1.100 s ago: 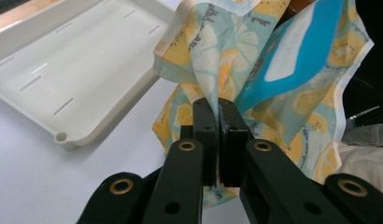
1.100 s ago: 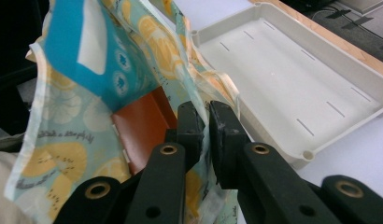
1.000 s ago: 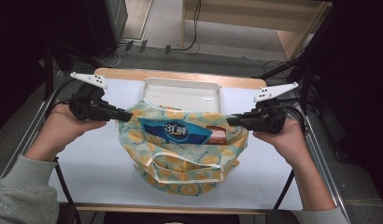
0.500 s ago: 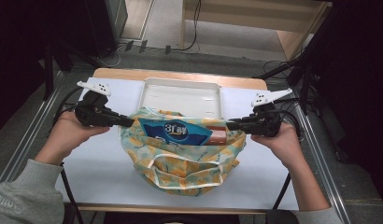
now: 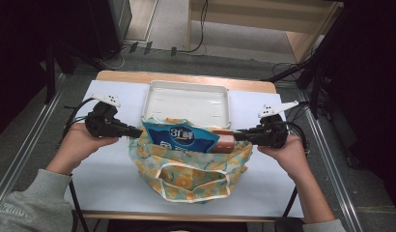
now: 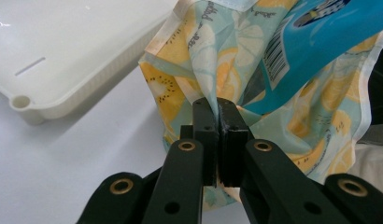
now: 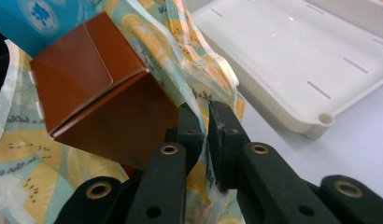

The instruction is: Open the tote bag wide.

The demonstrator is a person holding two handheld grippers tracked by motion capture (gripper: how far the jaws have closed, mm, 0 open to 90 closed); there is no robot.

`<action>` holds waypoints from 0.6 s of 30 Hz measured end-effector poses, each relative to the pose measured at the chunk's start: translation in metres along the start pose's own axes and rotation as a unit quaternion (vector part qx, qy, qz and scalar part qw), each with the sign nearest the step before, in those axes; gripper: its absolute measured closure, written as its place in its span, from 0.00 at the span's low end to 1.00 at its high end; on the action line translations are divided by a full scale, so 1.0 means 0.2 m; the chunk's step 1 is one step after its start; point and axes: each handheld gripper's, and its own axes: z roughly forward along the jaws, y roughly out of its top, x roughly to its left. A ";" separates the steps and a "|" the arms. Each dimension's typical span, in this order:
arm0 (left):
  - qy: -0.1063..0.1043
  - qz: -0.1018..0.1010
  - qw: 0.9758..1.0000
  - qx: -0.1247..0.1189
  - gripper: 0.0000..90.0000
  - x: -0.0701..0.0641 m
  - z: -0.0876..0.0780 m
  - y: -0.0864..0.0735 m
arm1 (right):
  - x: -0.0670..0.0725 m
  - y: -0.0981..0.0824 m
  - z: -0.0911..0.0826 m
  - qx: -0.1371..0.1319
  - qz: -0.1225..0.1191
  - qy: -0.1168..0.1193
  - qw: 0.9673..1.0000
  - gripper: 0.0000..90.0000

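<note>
Fingers of both grippers pinched the fruit-print bag's rim. High view: left gripper (image 5: 137, 131) at nine o'clock, right gripper (image 5: 238, 137) at three, one bag (image 5: 189, 171) holding one blue packet (image 5: 179, 138) and one brown box (image 5: 225, 143), both apparently still to be emptied into one white tray (image 5: 186, 100) at twelve. Left gripper view: fabric clamped. Right gripper view: likewise.

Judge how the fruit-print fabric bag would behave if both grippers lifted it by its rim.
The fruit-print fabric bag looks floppy: it creases where the left gripper pinches it. It would probably sag around the blue packet and brown box. The grip at the right gripper seems secure on thin cloth.
</note>
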 end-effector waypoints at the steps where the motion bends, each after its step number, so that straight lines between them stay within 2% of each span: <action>1: 0.000 -0.001 1.000 -0.001 0.99 0.00 0.01 -0.01 | 0.00 0.00 0.00 0.000 0.000 0.000 1.000 0.94; 18: -0.011 -0.023 1.000 0.004 0.99 0.06 0.10 -0.14 | -0.01 -0.12 0.12 -0.007 0.015 0.011 1.000 0.95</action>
